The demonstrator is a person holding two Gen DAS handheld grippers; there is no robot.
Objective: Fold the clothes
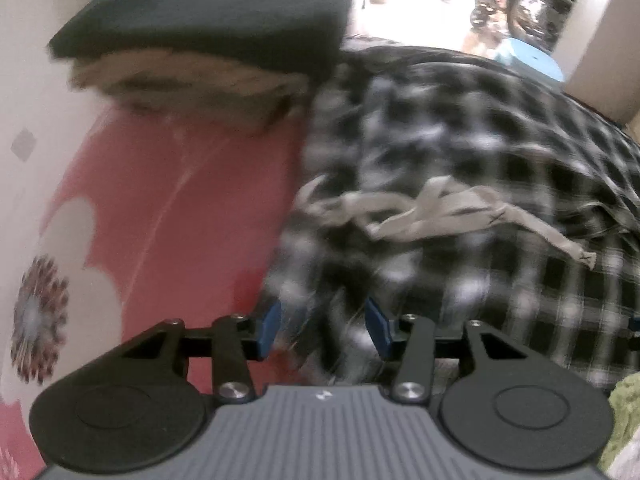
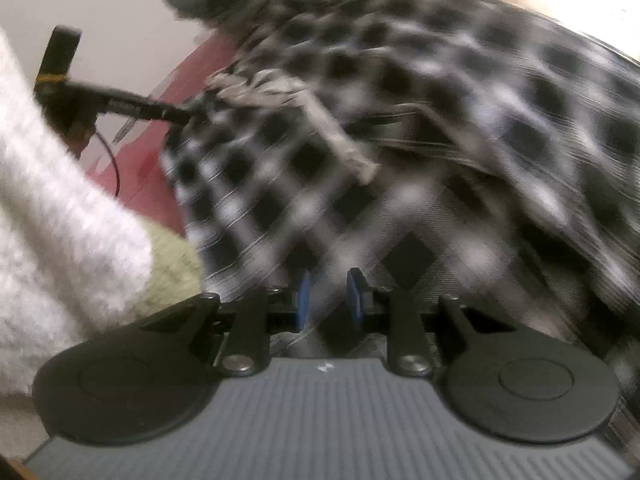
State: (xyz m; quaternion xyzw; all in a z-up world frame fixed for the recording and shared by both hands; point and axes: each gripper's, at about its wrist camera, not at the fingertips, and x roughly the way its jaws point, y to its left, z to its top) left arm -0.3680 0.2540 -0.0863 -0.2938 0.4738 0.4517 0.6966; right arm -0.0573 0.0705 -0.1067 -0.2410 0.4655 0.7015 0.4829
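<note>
Both grippers are down on the black-and-white checked garment (image 1: 460, 152) that's heaped over the pink flowered sheet (image 1: 180, 208), with its pale drawstring (image 1: 432, 208) lying loose on top. The right gripper (image 2: 330, 298) has its jaws fairly close together with checked cloth running between the blue pads (image 2: 354, 296), so I'd say it has a pinch of fabric. The left gripper (image 1: 324, 326) is about half open with the garment's edge bunched in the gap, but that part's too smeared to say whether the pads are actually pressing on anything. Main risk as I see it: if the left side isn't really clamped, a pull by the right hand would drag the whole thing sideways and leave a crooked fold. That drawstring could also get trapped inside the fold or snag on a finger. The folded stack just behind — dark piece (image 1: 208, 12) over a tan one (image 1: 192, 88) — is close enough that a swing of cloth might knock it. Hard to make out: both views are motion-blurred, the garment runs off frame on the right, and I can't tell how its layers lie. A white fuzzy sleeve (image 2: 60, 200) blocks the left of the right-hand view, and the left gripper's tip (image 2: 176, 114) shows there only as a dark bar.
</note>
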